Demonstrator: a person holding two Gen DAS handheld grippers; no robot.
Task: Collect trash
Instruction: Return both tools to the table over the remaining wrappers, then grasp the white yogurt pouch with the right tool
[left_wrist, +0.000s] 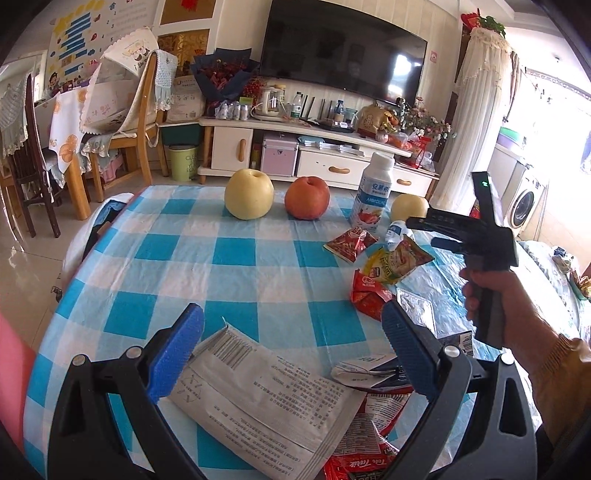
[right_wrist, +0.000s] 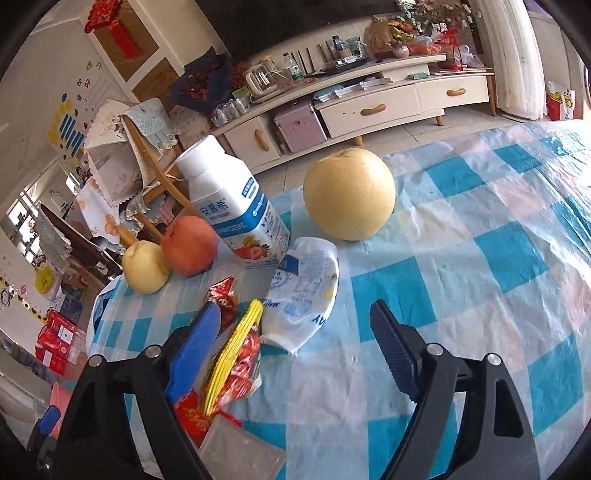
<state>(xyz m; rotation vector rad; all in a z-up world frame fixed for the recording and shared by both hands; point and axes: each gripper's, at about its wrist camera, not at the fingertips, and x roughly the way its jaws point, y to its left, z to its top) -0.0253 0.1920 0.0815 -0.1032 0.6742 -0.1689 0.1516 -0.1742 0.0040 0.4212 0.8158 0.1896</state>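
Observation:
On the blue-checked tablecloth (left_wrist: 236, 251), my left gripper (left_wrist: 291, 309) is open above a flat white printed packet (left_wrist: 258, 398). A crumpled white wrapper (left_wrist: 360, 369) and red wrappers (left_wrist: 364, 448) lie by its right finger. My right gripper (right_wrist: 294, 307) is open, held by a hand at the right of the left wrist view (left_wrist: 424, 232). A crumpled white plastic wrapper (right_wrist: 304, 295) lies between its fingertips without touching the pads. A yellow-and-red snack packet (right_wrist: 236, 354), a red wrapper (right_wrist: 221, 295) and a silver foil piece (right_wrist: 240, 450) lie by its left finger.
A white yogurt bottle (right_wrist: 229, 206) stands just behind the wrappers. A large yellow pear (right_wrist: 349, 194), a red apple (right_wrist: 190, 245) and a smaller pear (right_wrist: 144, 266) sit along the table's far edge. Chairs (left_wrist: 136, 122) and a TV cabinet (left_wrist: 295, 147) stand beyond.

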